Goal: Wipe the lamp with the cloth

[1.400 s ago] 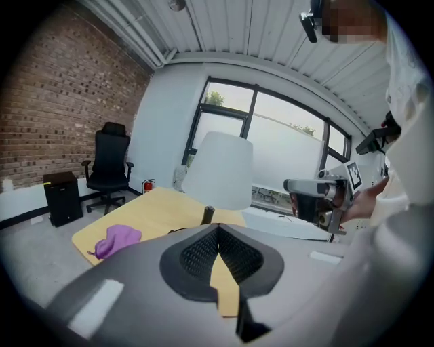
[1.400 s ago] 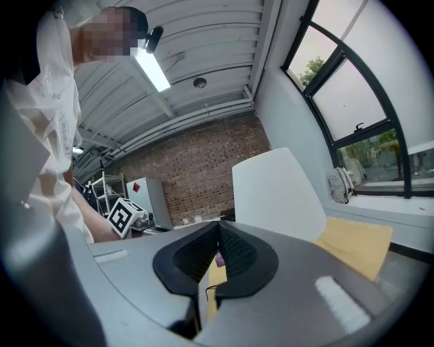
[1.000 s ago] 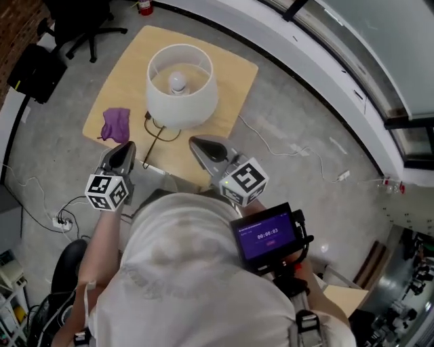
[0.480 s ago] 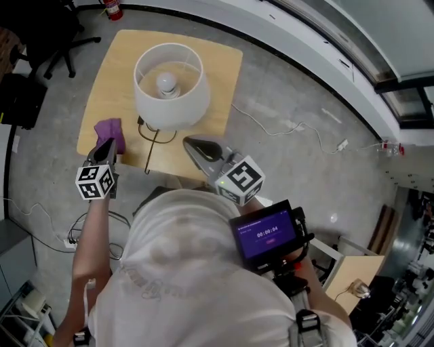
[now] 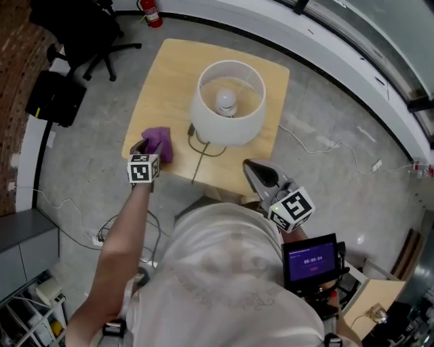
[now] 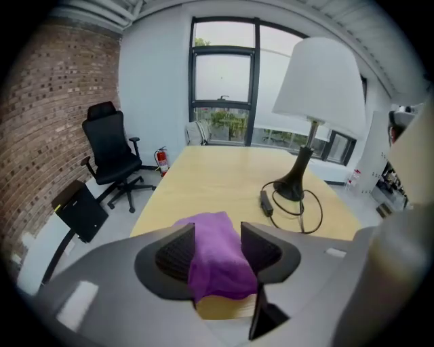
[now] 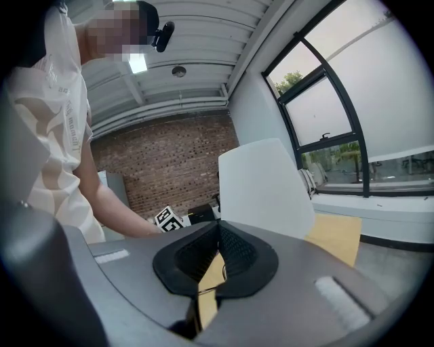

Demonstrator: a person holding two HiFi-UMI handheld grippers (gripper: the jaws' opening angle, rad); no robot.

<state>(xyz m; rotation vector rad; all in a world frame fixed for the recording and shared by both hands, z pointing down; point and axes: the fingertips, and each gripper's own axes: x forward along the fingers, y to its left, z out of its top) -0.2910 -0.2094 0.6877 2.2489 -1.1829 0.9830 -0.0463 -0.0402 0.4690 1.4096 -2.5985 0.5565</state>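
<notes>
A white-shaded lamp [image 5: 203, 122] stands on the wooden table [image 5: 169, 74], its black cord [image 5: 196, 162] trailing to the near edge. A purple cloth [image 5: 161, 141] lies crumpled at the table's near left corner. My left gripper [image 5: 142, 146] is down over it. In the left gripper view its jaws are opening and the cloth [image 6: 215, 254] lies between the pads of the left gripper [image 6: 217, 234], not squeezed. The lamp [image 6: 319, 85] stands beyond to the right. My right gripper [image 5: 252, 168] hovers shut off the table's near edge, with nothing in it. The right gripper [image 7: 218, 230] points at the shade [image 7: 264, 179].
A black office chair [image 5: 88, 34], a black bag [image 5: 54, 98] and a fire extinguisher [image 5: 150, 13] stand on the floor left of and behind the table. Loose white cables [image 5: 319, 146] run over the floor to the right. The lamp cord's switch [image 6: 268, 202] lies beside the base.
My left gripper has moved forward and down from beside my body onto the cloth, and its jaws have opened around it. The right gripper has hardly moved.
</notes>
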